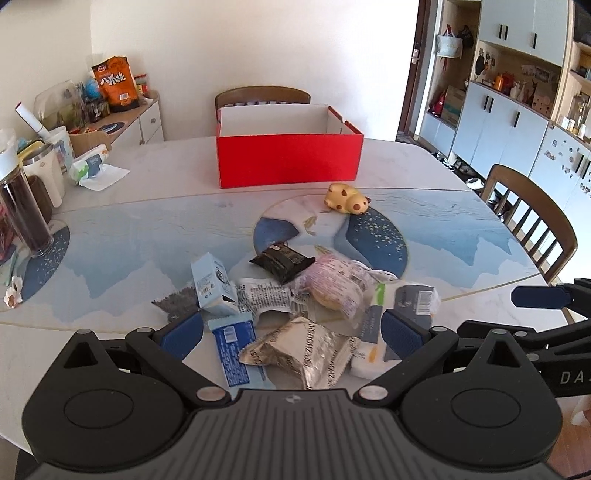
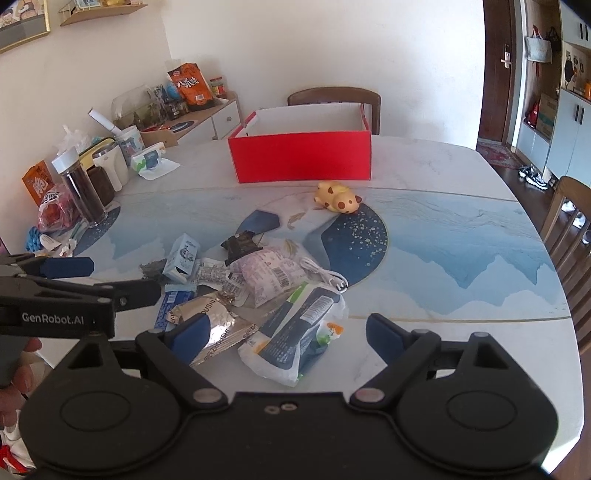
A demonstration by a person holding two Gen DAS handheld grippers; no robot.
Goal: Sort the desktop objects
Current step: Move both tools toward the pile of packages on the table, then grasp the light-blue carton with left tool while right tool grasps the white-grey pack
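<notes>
Red box (image 1: 288, 160) upright, long axis crosswise.

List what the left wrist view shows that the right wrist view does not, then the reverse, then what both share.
Only the left wrist view: tall grey-blue cabinets along the right wall. Only the right wrist view: a framed picture and a wooden wall shelf at upper left. Both share the open red cardboard box, the yellow spotted toy and the pile of snack wrappers.
</notes>
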